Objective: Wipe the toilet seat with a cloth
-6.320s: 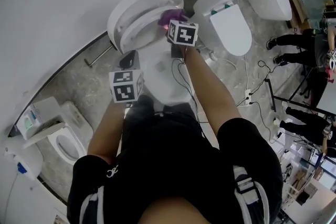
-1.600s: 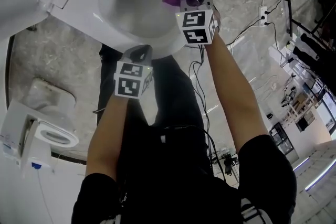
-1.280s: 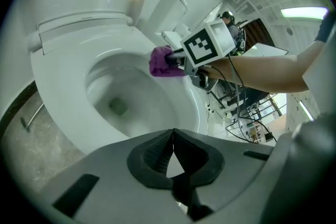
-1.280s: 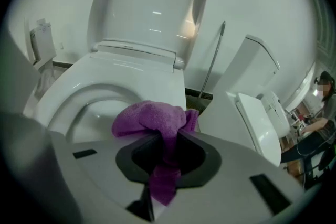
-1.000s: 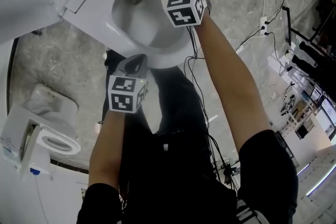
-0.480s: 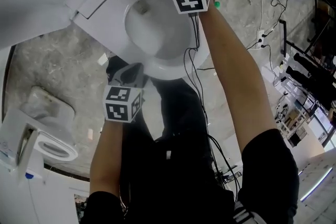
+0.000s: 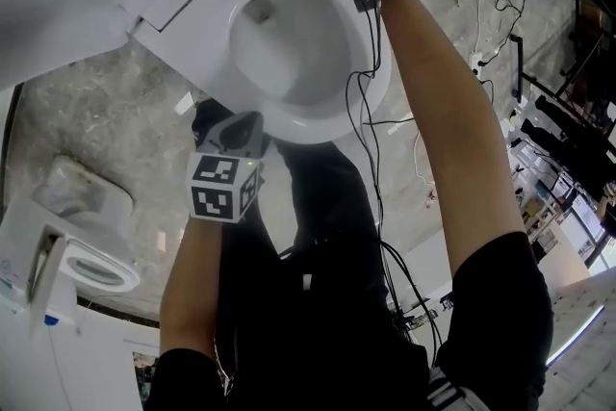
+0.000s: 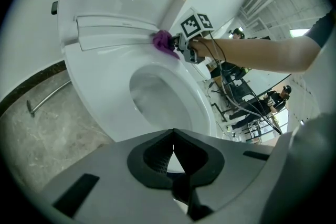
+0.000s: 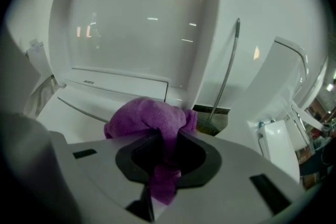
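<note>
Step in hand (judged): wiping pass at the rear of the seat, right side.

- Right gripper [image 9: 167, 148]: fingers clamped on a fold of the purple cloth [image 9: 149, 115]. A short tail hangs back through the fingers and the bulk is bunched ahead of the tips.
- Cloth location: pressed on the white surface at the back right of the toilet seat [image 7: 207, 53], just beside the hinge unit [image 9: 121, 84] and under the raised lid [image 9: 142, 18].
- I cannot tell whether the wad lies on the seat ring itself or on the hinge housing.
- Left gripper [image 8: 173, 150]: fingers together with nothing between them. It hangs idle near the front of the bowl, well apart from the cloth.
- A cable [image 7: 371, 111] runs from the right gripper along the arm and crosses over the right side of the seat.

Risks from here:
1. The grip is on a narrow fold only. If the wad snags at the hinge step, the drag could pull the cloth out of the fingers.
2. The wad is bunched high. If it rolls aside under pressure, the bare fingers could scrape the plastic.
3. The cable is slack over the rim and could dip into the bowl or catch on a long sweep forward.
4. The gripper works close under the lid, so a push upward could knock it.
</note>
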`<state>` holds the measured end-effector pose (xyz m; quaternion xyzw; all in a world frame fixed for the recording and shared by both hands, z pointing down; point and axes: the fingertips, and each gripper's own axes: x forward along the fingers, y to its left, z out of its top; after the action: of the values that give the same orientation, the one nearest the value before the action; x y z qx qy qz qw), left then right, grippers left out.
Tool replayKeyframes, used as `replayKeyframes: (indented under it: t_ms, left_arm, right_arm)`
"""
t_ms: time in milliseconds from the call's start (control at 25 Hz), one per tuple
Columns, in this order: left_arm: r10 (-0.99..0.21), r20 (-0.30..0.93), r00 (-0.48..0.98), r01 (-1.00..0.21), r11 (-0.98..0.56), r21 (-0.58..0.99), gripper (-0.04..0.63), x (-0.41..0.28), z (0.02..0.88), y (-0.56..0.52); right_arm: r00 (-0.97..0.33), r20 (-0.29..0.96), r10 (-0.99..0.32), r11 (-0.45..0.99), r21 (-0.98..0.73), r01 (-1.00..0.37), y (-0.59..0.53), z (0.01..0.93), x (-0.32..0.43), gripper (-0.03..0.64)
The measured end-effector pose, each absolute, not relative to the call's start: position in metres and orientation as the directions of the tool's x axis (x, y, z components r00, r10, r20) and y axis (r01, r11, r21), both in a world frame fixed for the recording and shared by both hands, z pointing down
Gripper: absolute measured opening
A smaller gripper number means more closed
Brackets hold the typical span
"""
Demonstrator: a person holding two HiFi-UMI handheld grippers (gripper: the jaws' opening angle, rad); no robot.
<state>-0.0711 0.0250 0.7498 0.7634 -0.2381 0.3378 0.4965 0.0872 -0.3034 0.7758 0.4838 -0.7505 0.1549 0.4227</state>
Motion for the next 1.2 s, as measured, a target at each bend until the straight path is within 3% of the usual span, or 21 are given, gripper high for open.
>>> replayKeyframes:
  t_ms: [560, 840, 1200]
  left_arm:
    - [-0.028, 0.698, 0.715, -0.659, -0.36, 0.66, 0.009, -0.058, 0.739, 0.017]
    - [-0.036, 0.702, 0.712, -0.663, -0.366, 0.654, 0.009, -0.073, 0.739, 0.002]
    - [-0.129, 0.717, 0.686, -0.718, -0.281, 0.637, 0.009, -0.099, 0.738, -0.016]
  right_arm:
    - [-0.023, 0.717, -0.697, 0.282, 0.245, -0.928, -0.204, 0.774, 0.095, 0.064]
    - [-0.118, 0.692, -0.712, 0.516, 0.403, -0.756, -0.228, 0.775, 0.048, 0.064]
    - [-0.224, 0.688, -0.69, 0.629, 0.418, -0.655, -0.221, 0.776, 0.001, 0.064]
